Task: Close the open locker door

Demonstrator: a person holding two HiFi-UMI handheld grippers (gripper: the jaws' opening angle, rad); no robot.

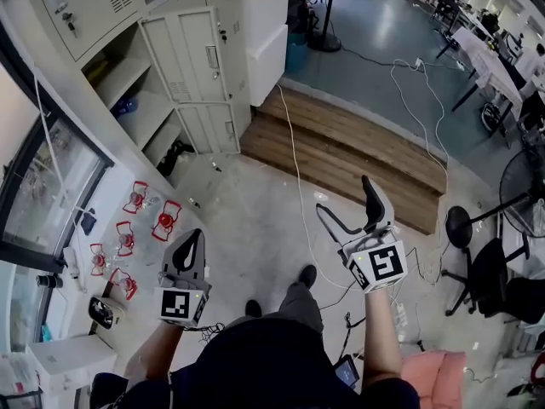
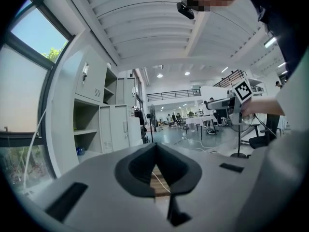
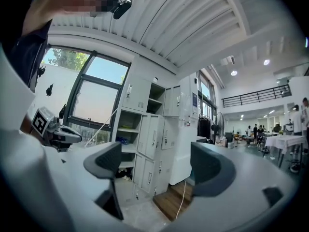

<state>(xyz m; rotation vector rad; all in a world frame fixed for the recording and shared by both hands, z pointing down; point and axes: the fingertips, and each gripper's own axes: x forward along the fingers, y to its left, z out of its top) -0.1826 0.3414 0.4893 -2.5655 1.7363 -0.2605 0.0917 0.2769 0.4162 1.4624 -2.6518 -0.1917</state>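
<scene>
Head view looks steeply down past the person's legs, with both tools held well apart from the lockers (image 1: 94,2) at the far left. The open locker door (image 1: 183,58) stands swung out from the cabinet, with open shelves to its left and a smaller door (image 1: 209,126) below it also swung out. The left hand-held gripper (image 1: 196,237) has its jaws pressed together, holding nothing. The right hand-held gripper (image 1: 343,196) has its jaws spread wide and empty; the right gripper view shows the door far off between them. A wooden step (image 1: 341,156) lies right of the lockers, and a white cable (image 1: 294,186) runs across it.
</scene>
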